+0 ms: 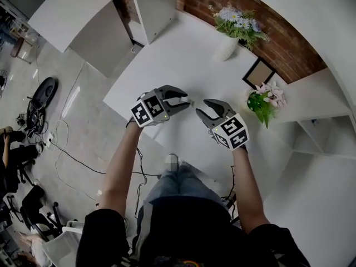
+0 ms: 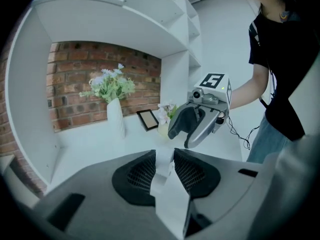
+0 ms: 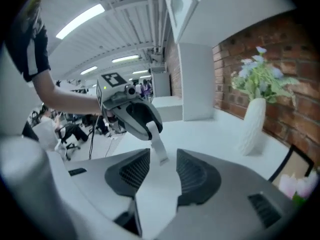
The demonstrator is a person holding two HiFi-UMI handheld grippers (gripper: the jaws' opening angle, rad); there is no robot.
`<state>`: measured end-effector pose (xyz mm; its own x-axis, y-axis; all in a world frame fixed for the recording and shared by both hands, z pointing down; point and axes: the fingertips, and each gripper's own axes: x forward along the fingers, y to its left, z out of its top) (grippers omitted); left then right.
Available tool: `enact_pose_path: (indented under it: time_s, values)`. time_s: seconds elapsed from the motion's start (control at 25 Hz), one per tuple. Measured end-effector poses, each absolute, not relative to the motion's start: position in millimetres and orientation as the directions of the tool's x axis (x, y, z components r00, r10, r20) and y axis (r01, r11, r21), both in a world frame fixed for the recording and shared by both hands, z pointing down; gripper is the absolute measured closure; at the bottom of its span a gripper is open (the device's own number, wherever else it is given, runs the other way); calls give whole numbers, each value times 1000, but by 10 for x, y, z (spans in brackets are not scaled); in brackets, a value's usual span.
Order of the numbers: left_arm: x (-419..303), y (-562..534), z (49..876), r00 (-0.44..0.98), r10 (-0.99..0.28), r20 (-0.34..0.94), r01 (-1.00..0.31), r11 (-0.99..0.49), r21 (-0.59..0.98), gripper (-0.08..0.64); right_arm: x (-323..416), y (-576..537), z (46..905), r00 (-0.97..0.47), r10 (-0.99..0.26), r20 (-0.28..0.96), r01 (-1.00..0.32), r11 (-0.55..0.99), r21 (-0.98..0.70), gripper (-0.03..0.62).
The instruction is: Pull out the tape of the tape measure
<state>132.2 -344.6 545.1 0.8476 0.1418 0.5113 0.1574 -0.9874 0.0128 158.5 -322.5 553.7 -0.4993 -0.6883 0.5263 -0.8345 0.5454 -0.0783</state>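
Over the white worktop (image 1: 167,60), on the near side of the white ceramic vase of flowers (image 1: 225,49), the left tool (image 1: 188,100) clenches the tape measure's white tape (image 3: 156,146). The tape's free end hangs between the released right tool's (image 1: 201,107) parted jaws.

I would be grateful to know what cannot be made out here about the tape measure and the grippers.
- Tape measure, left gripper view: white on white table between the jaws of the left gripper; its outline is unclear.
- Tape, right gripper view: its root hides inside the left gripper; markings unreadable.
- Head view: the tape near the right gripper is too small.
- Picture frame, right gripper view: cut off by the edge.
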Motion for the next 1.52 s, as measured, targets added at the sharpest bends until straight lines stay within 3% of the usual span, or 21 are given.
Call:
enact_pose_path:
  time_s: [0.24,0.4,0.56,0.64,1.52]
  values:
    - [1244,-3239,5259,854,121,505,154,-988,-23,445,1373,-3110,5723,-425,-481,767,-602,783,157,417]
    - [1224,-3104,5203,858,120,499,158,-987,-34,445,1286,-3074,5856,-370,-414,832,-512,838,189,417]
    - [1206,-2995,5178,862,122,493,159,-987,-35,445,1214,-3010,5926,-351,-393,850,-483,854,195,432]
    - [1183,-2953,5182,859,127,497,167,-985,-37,445,1205,-2976,5940,-344,-392,853,-472,858,204,491]
    - [706,-2789,5332,823,219,525,248,-969,15,477,1555,-2572,6026,-299,-362,883,-531,832,162,497]
